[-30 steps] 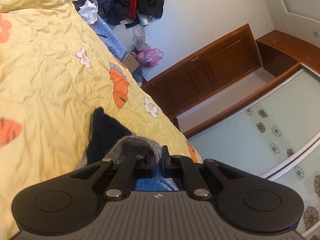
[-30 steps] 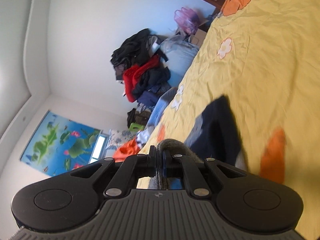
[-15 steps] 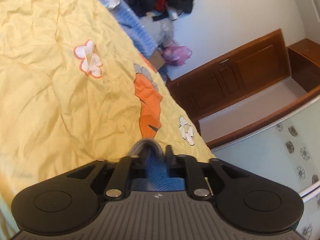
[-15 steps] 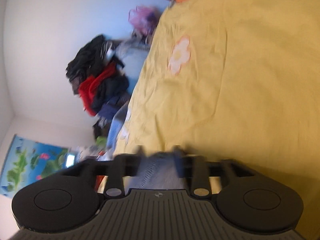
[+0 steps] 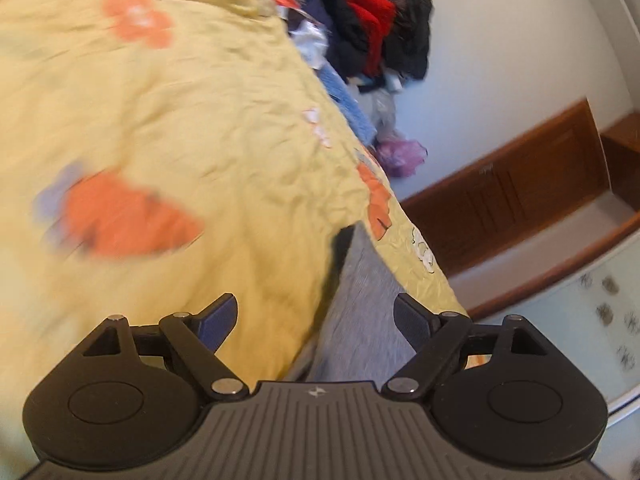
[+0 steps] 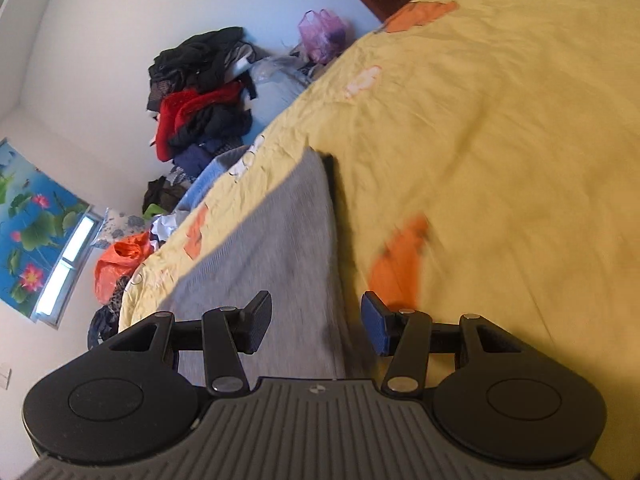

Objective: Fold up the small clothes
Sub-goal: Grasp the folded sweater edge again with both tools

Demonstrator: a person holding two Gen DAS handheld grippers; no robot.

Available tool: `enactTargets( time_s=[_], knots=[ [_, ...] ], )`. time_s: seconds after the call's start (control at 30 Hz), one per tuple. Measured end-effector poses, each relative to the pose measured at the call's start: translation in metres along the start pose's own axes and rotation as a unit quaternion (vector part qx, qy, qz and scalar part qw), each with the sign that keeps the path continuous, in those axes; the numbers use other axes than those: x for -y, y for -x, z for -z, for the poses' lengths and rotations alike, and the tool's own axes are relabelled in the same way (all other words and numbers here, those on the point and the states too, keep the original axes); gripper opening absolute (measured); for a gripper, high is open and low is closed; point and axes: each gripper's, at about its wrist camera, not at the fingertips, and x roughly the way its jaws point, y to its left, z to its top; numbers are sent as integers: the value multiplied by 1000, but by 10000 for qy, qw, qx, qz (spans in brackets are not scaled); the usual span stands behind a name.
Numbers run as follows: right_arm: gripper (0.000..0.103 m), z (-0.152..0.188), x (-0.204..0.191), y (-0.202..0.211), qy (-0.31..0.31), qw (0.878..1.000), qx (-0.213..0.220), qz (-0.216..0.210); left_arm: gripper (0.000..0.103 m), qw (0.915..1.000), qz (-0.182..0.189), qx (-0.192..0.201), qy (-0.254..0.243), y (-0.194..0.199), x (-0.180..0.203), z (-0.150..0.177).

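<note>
Both grippers have their fingers spread wide with nothing between them: left gripper point(image 5: 316, 320) and right gripper point(image 6: 316, 326) each show bare pads, so no hold on anything. The grey knit garment point(image 6: 276, 256) lies flat on the bed point(image 6: 500, 128), on the yellow flower-print cover, near the bed's edge; a dark layer point(image 6: 330, 168) peeks out along one long side, so it reads as folded over onto itself, grey face up. In the left wrist view the same grey knit garment point(image 5: 360, 300) runs out from under the gripper, its dark edge on the side toward the middle of the bed. Judgement: the cloth was laid down on purpose, fingers opened to drop it, with each gripper sitting over one end of the strip because that is where a two-point hold gives a straight fold line. Flat placement on open bed keeps the edges aligned for another fold, if one is needed. Both views are motion-blurred, so I cannot tell whether the fingers touch the fabric or hang just above it. The clothes pile point(image 6: 200, 92) against the wall and the orange bag point(image 6: 122, 264) sit off the bed, well apart from the work.
</note>
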Motion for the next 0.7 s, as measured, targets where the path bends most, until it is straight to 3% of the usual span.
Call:
enactTargets(
  time_s=[0.1,0.2,0.3,0.37,0.57,0.7],
  knots=[
    [54,31,6,26,-249,9997,13,-19,86,9985,86,294,456,42,-19,17],
    [54,49,7,25,-358,9993,-78,18,86,9989,126,102,437,54,-20,25],
    [54,52,6,6,-555,9984,11,-43,86,9980,300,-197,516,37,-18,29],
    [54,53,-3,-9,-665,9975,221,-75,85,9937,418,-420,950,18,-21,38],
    [53,53,-15,-36,-938,9943,448,-221,88,9901,746,-436,1107,0,-10,51],
    [53,50,-14,-43,-1166,9915,472,-319,87,9844,893,-98,1516,-10,-10,56]
  ],
)
